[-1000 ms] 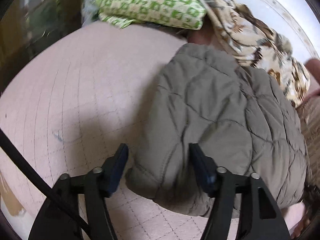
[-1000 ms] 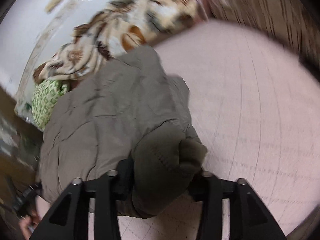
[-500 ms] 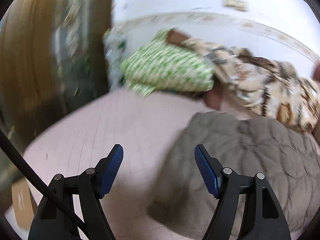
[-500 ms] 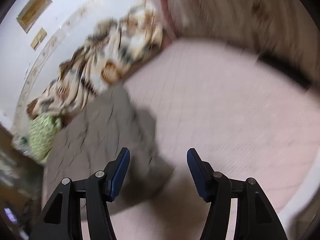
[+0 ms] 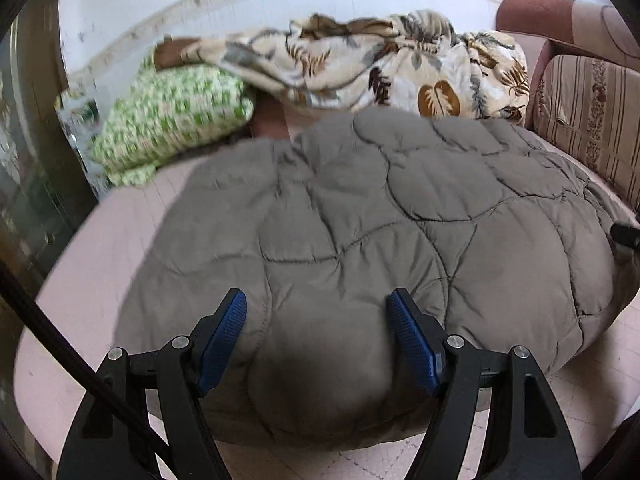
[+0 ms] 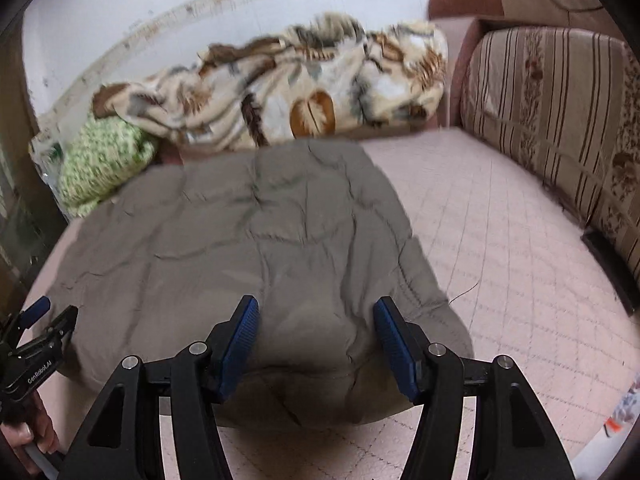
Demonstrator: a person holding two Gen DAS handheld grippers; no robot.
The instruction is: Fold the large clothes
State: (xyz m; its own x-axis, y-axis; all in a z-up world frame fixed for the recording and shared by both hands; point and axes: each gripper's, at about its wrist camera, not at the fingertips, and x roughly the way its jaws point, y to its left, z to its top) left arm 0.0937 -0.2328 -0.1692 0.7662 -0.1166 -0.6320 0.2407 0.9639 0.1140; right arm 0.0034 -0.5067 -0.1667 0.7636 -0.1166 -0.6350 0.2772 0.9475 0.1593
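Now a grey quilted jacket (image 5: pixel 360 232), folded into a rounded, puffy bundle, is seen lying on a pale pink checked bed cover (image 6: pixel 500 248), its near edge just in front of both grippers. The left gripper (image 5: pixel 318 344) is held over the near edge of the jacket with its blue-padded fingers (image 5: pixel 224 340) spread apart; the fabric is seen between them, but no pad is pressed on it, so nothing is grasped. The right gripper (image 6: pixel 316 344) is likewise poised above the near right part of the jacket, its fingers (image 6: pixel 394 344) released and standing clear of the cloth. In the right wrist view the left gripper is also seen at the lower left, carried by a hand (image 6: pixel 28 436) beside the jacket's left edge. Behind the jacket, against a white wall (image 5: pixel 160 0), a cream blanket printed with brown leaves (image 5: pixel 400 72) is bunched up, and a green-and-white patterned pillow (image 5: pixel 172 120) is partly tucked under its left end. To the right, a striped sofa cushion (image 6: pixel 560 120) is set along the bed's edge.
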